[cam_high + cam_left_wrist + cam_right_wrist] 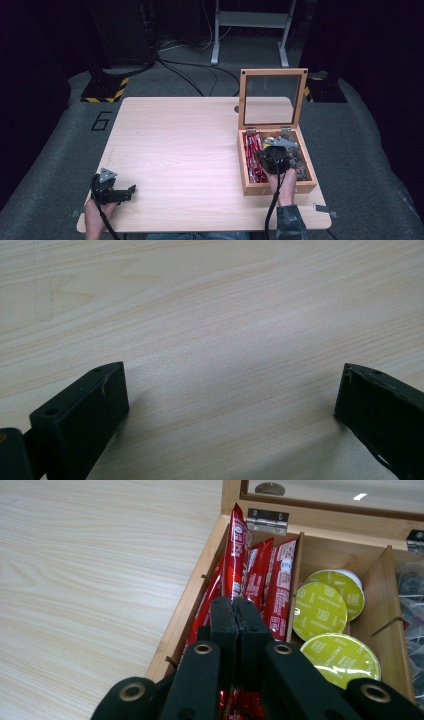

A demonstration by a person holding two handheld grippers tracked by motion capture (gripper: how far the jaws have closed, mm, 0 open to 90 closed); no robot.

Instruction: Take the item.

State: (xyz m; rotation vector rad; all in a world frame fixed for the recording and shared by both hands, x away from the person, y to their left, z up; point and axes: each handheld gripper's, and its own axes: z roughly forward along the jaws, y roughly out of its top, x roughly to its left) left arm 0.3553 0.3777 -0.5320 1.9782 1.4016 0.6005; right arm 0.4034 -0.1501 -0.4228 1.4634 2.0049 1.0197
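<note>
An open wooden box (276, 188) stands at the table's right side, its glass lid (272, 99) upright. Red sachets (277, 585) stand packed in its left compartment. My right gripper (234, 611) reaches down into that compartment, jaws pressed together on one red sachet (239, 545) that sticks up higher than the others. In the high view the right gripper (272, 152) hangs over the box. My left gripper (131, 191) rests near the table's front left corner, and its jaws (230, 390) stand wide apart over bare wood, holding nothing.
Yellow-green capsules (320, 611) fill the box's middle compartment, and dark wrapped items (299, 167) lie in the right one. The light wooden table (180, 145) spreads out left of the box. Cables and stand feet (105, 89) lie on the floor beyond.
</note>
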